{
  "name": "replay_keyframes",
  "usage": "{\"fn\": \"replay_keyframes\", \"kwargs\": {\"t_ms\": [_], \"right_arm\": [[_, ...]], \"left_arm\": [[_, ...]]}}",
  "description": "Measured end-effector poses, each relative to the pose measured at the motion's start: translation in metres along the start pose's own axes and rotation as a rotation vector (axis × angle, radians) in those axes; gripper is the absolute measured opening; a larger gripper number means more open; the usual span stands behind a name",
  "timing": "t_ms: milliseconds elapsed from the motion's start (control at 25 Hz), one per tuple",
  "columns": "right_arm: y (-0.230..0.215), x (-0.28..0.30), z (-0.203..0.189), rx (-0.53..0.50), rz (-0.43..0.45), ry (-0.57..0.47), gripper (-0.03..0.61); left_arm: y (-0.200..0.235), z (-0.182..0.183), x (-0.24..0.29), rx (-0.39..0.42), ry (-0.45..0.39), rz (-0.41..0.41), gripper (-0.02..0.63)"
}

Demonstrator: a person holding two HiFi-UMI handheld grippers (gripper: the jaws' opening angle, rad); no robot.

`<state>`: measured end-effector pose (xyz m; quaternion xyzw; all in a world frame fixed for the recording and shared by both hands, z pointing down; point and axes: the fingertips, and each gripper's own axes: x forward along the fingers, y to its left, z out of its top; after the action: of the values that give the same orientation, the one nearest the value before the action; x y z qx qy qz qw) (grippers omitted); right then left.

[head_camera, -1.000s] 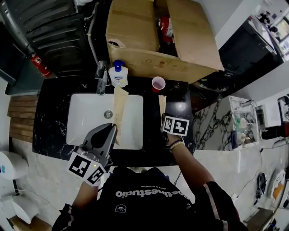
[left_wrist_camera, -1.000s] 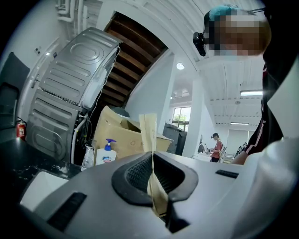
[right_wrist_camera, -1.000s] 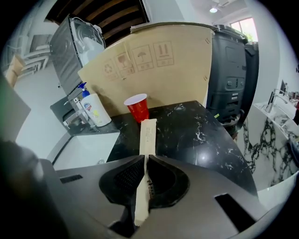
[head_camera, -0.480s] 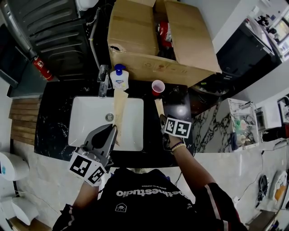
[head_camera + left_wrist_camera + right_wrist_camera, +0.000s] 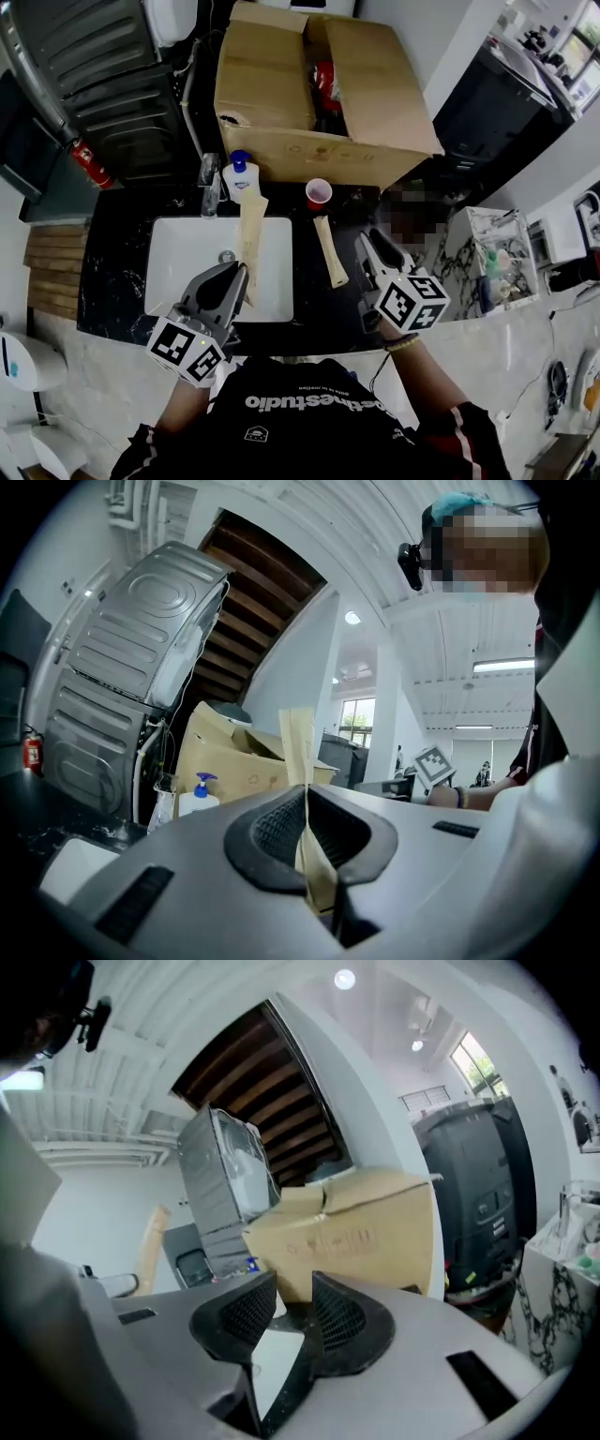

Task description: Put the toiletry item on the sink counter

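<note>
Over the white sink (image 5: 187, 281), my left gripper (image 5: 234, 272) is shut on a long flat tan packet (image 5: 249, 234) that sticks out past the jaws toward the faucet. In the left gripper view this packet (image 5: 300, 747) stands upright, pinched between the pads of the left gripper (image 5: 307, 803). A second tan packet (image 5: 328, 251) lies on the black marble counter (image 5: 112, 234), right of the sink. My right gripper (image 5: 368, 238) hovers just right of that packet, apart from it. Its jaws are open and closing, with nothing between them in the right gripper view (image 5: 292, 1293).
A soap dispenser (image 5: 240, 176) and the faucet (image 5: 210, 173) stand behind the sink, with a red cup (image 5: 319, 194) to their right. A big open cardboard box (image 5: 300, 94) sits behind the counter. A fire extinguisher (image 5: 89, 161) is at the left and a shelf of small items (image 5: 502, 262) at the right.
The right gripper opened, let the second tan packet go onto the counter, and drew back to the right and toward me. The left gripper kept its hold and barely moved.
</note>
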<state>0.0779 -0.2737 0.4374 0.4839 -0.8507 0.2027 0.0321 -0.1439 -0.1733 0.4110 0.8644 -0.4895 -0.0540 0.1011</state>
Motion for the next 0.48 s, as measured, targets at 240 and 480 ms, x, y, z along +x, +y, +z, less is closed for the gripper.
{"fn": "replay_keyframes", "kwargs": {"t_ms": [240, 480], "right_arm": [[0.045, -0.069, 0.074, -0.177, 0.075, -0.230, 0.060], [0.055, -0.107, 0.087, -0.253, 0.069, -0.308, 0.040]], "left_arm": [[-0.020, 0.010, 0.018, 0.015, -0.019, -0.044, 0.020], [-0.033, 0.015, 0.032, 0.029, -0.026, -0.079, 0.020]]}}
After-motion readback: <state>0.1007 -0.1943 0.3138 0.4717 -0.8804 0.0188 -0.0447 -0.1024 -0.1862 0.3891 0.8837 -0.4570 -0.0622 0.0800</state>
